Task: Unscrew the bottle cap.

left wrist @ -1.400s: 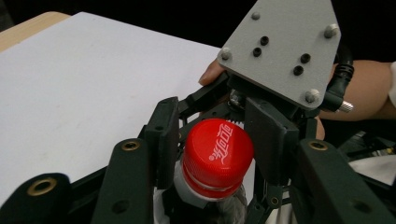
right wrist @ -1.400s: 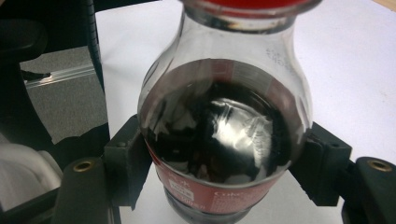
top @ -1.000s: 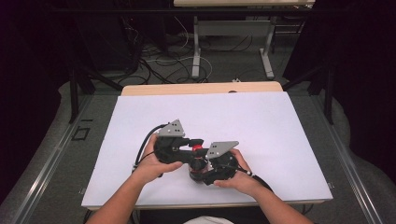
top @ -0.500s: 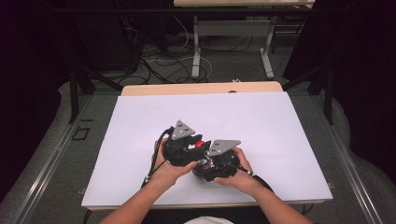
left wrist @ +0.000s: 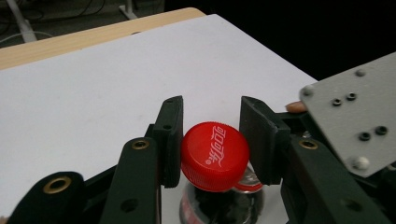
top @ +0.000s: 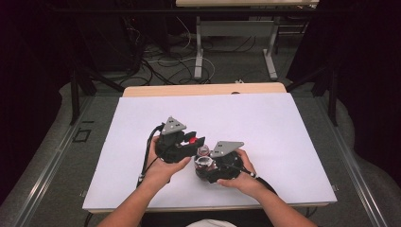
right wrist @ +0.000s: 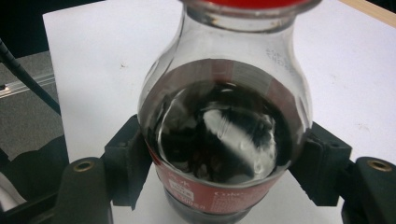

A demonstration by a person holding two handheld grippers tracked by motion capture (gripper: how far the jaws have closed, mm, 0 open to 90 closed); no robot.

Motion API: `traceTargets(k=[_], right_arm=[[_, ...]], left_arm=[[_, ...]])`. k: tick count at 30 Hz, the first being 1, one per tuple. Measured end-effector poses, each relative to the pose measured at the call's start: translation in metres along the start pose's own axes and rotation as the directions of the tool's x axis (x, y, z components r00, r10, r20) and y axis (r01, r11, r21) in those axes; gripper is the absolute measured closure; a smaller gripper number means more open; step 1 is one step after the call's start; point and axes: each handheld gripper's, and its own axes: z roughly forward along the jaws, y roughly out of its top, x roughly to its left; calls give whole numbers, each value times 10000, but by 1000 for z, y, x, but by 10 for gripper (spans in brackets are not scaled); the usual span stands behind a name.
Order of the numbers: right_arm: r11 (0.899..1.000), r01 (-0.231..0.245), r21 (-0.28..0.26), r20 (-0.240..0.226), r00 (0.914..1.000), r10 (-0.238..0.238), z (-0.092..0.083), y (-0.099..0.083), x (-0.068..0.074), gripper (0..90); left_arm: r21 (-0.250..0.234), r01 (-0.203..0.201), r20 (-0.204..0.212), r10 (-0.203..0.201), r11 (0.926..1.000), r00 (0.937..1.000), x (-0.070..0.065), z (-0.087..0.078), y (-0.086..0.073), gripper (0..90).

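Nearest the person, the right tool (top: 206, 166) is clamped on the body of a small cola bottle (right wrist: 224, 135), one jaw on each side of the dark glass-clear wall, holding it upright on the white table (top: 283, 127). Just beyond it, the left tool (top: 196, 142) has swung in from where it stood a second ago, angled off to the side, and now sits over the bottle's neck with its jaws closed on the red cap (left wrist: 215, 155); the left pad touches the cap's rim, the right pad looks just at it. That likely means the cap is about to be twisted, one tool bracing and the other turning. Farther off the table is bare white, with a wooden edge (top: 203, 90) behind
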Motion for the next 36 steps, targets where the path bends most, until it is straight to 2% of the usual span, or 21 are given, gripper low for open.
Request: traceTargets(k=[4, 9, 11, 12, 14, 16, 19, 20, 23, 24, 26, 27, 28, 31, 32, 35, 36], right_arm=[[10000, 29, 94, -13, 10000, -29, -1, 0, -3, 294], [10000, -6, -46, 161, 9999, 6, -1, -1, -6, 294], [9999, -125, 85, 166, 9998, 123, -2, -1, -7, 294], [9998, -181, -68, 279, 9994, 183, -2, -2, -7, 294], [9997, -215, 73, 279, 9994, 213, -3, -2, -9, 295], [9996, -283, -42, 382, 9989, 285, -2, -3, -11, 294], [9992, -397, 9, 520, 9979, 396, -3, -3, -14, 294], [9992, -400, -67, 588, 9975, 403, -2, -4, -15, 295], [9985, -528, -114, 842, 9950, 535, -3, -4, -18, 294], [9983, -585, 14, 850, 9947, 582, -3, -4, -20, 294], [9980, -618, -149, 1067, 9923, 631, -3, -3, -23, 294], [9983, -560, -159, 1136, 9919, 575, -3, -3, -25, 294], [9975, -683, -169, 1256, 9896, 699, -3, -2, -26, 294], [9969, -727, -313, 1464, 9863, 766, -2, 2, -32, 294], [9963, -790, -345, 1560, 9842, 834, -2, 4, -35, 294], [9960, -821, -351, 1894, 9780, 873, -1, 11, -44, 294], [9951, -903, -390, 1959, 9759, 963, -1, 13, -47, 294]], left_arm=[[-114, 364, -204, -366, 9993, 9991, 11, -1, -3, 615], [-19, 656, -502, -656, 9978, 9966, 29, 0, -8, 615], [17, 945, -621, -942, 9955, 9936, 36, 1, -11, 615], [-6, 961, -664, -959, 9954, 9932, 40, 2, -13, 615], [27, 1125, -774, -1119, 9936, 9907, 45, 3, -16, 615], [84, 1312, -812, -1301, 9913, 9882, 50, 3, -20, 615], [135, 1161, -1033, -1141, 9931, 9881, 57, 4, -26, 615], [247, 1219, -973, -1189, 9922, 9881, 60, 3, -27, 615], [168, 1333, -1037, -1308, 9909, 9860, 67, 3, -33, 615], [75, 1398, -1059, -1382, 9902, 9847, 68, 3, -35, 615], [56, 1410, -1079, -1396, 9900, 9843, 73, 2, -38, 615], [208, 1414, -1079, -1384, 9897, 9845, 75, 0, -39, 616], [-29, 1445, -1195, -1438, 9895, 9824, 77, 1, -41, 615], [-58, 1516, -1229, -1512, 9884, 9808, 83, -1, -44, 615], [-179, 1652, -1234, -1661, 9861, 9784, 84, -1, -44, 616], [-130, 1587, -1137, -1591, 9872, 9807, 87, -4, -45, 616], [-290, 1596, -1196, -1619, 9868, 9795, 87, -3, -45, 616]])
